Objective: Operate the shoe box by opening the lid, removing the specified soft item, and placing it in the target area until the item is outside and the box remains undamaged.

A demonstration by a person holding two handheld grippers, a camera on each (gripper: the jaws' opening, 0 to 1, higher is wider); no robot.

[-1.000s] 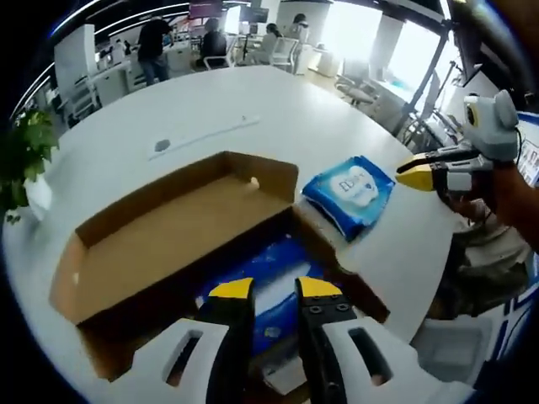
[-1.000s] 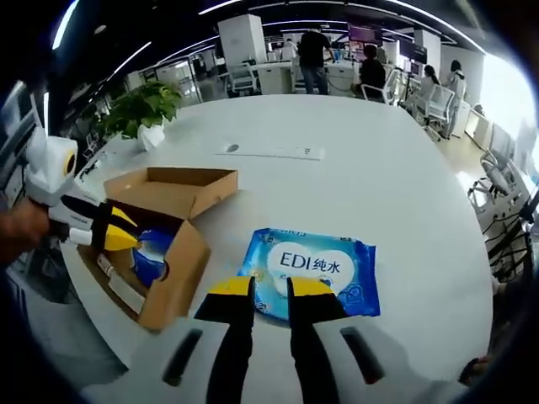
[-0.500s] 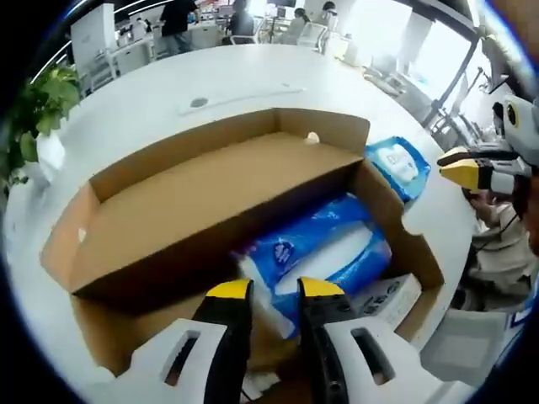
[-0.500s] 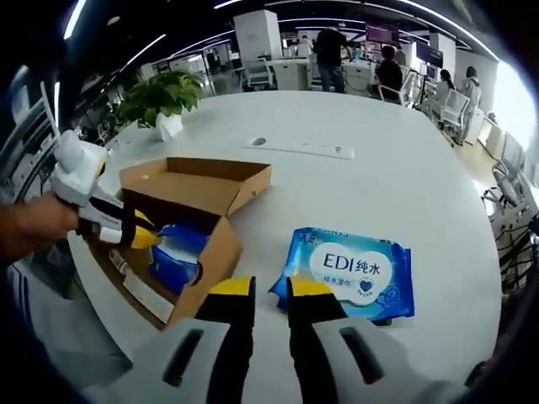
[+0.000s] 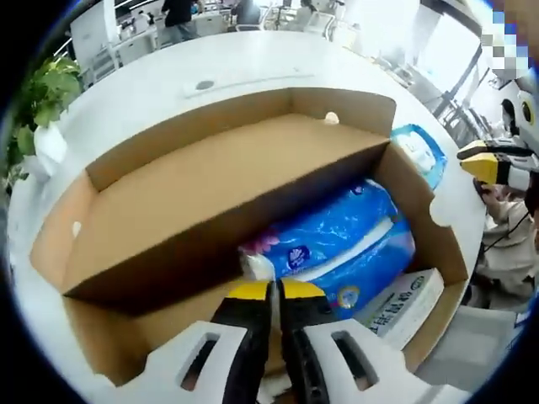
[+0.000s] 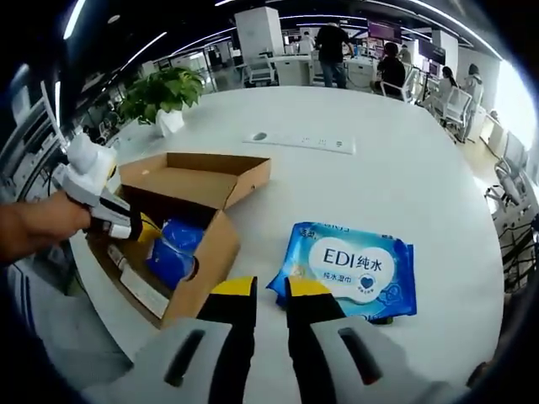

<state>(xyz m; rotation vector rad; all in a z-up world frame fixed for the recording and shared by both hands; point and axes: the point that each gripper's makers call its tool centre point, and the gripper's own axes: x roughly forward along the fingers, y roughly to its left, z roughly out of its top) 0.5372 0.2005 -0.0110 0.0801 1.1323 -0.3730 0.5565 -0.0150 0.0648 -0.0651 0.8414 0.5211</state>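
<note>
Left gripper (image 5: 271,290): lower centre of the left gripper view, yellow tips nearly together with a thin slit between, at the near end of the blue plastic tissue pack (image 5: 337,252) inside the box; cannot tell whether it has hold of the wrapper.
Right gripper (image 6: 257,289): lower centre of the right gripper view, jaws a narrow gap apart, nothing between them; tips just short of the wipes pack's near edge.
Open brown cardboard shoe box (image 5: 202,181): fills the middle of the left gripper view, lid folded back toward upper left; in the right gripper view it sits left of centre (image 6: 206,252).
Blue plastic tissue pack: lying in the box's base, right half of the left gripper view; seen at the box opening in the right gripper view (image 6: 173,248).
Small white printed carton (image 5: 404,307): in the box, lower right, beside the tissue pack.
Flat blue "EDI" wet-wipes pack (image 6: 349,269): on the white round worktop (image 6: 387,160), outside the box, right of centre.
Potted green plant (image 6: 164,93): upper left on the worktop.
</note>
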